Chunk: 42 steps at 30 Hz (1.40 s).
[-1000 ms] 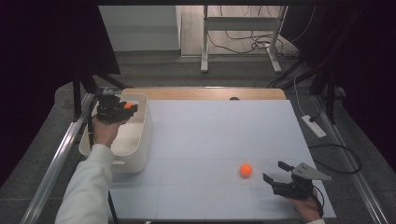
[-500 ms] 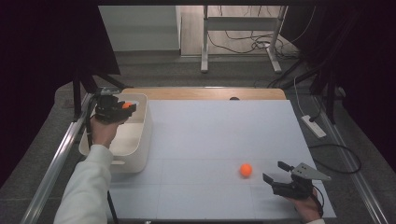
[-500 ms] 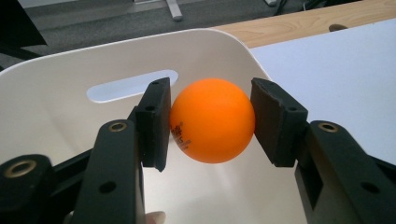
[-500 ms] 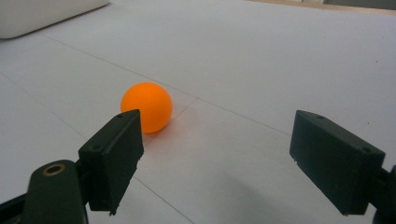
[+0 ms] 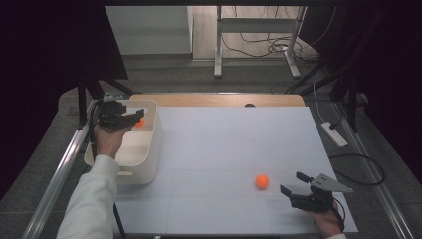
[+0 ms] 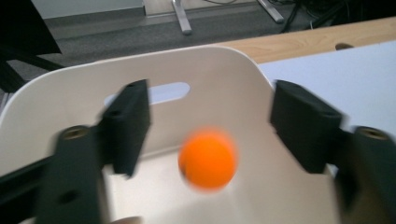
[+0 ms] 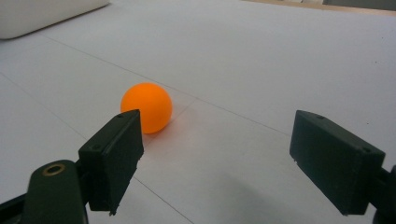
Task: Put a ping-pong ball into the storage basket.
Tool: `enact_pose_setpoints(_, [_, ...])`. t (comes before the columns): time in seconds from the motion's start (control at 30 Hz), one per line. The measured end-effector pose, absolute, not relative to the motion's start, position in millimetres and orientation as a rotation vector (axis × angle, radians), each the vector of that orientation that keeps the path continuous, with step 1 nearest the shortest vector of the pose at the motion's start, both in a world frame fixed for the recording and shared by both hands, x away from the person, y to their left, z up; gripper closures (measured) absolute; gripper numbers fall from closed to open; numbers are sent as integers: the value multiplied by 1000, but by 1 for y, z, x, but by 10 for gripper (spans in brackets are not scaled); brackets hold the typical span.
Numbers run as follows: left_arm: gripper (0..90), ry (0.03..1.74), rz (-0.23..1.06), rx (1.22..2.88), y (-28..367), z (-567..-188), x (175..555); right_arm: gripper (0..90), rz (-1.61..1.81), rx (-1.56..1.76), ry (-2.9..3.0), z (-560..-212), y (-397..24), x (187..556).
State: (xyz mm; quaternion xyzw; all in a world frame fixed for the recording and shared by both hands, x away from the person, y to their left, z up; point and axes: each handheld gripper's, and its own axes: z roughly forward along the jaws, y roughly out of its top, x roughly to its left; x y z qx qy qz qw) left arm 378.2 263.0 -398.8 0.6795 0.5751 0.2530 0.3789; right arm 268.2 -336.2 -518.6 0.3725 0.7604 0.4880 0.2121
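No writing, label, brand mark or number is showing legibly anywhere. The white bin (image 5: 149, 149), the two orange balls and the pale tabletop (image 5: 224, 149) beside the bin are all showing plain, unmarked surfaces.

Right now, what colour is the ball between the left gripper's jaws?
Orange ball, clearest in the left gripper view.

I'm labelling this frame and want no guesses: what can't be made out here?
- Left tool, open over the white bin: the orange ball between its jaws is blurred, so falling or resting is unclear.
- High view: that tool and hand cover part of the bin floor.
- Right tool: the ball on the table is partly behind one jaw.
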Motion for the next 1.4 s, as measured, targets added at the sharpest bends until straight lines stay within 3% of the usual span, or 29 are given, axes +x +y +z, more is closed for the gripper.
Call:
enact_pose_setpoints(0.17, [185, 1438, 617, 1734, 260, -396, 376, 173, 1355, 1035, 2112, -519, -336, 268])
enact_pose_setpoints(0.8, [196, 1206, 583, 1707, 233, -375, 355, 173, 1358, 1031, 2110, -518, -336, 268])
enact_pose_setpoints(1.4, [211, 1110, 528, 1693, 213, -367, 345, 173, 1357, 1030, 2109, -518, -336, 268])
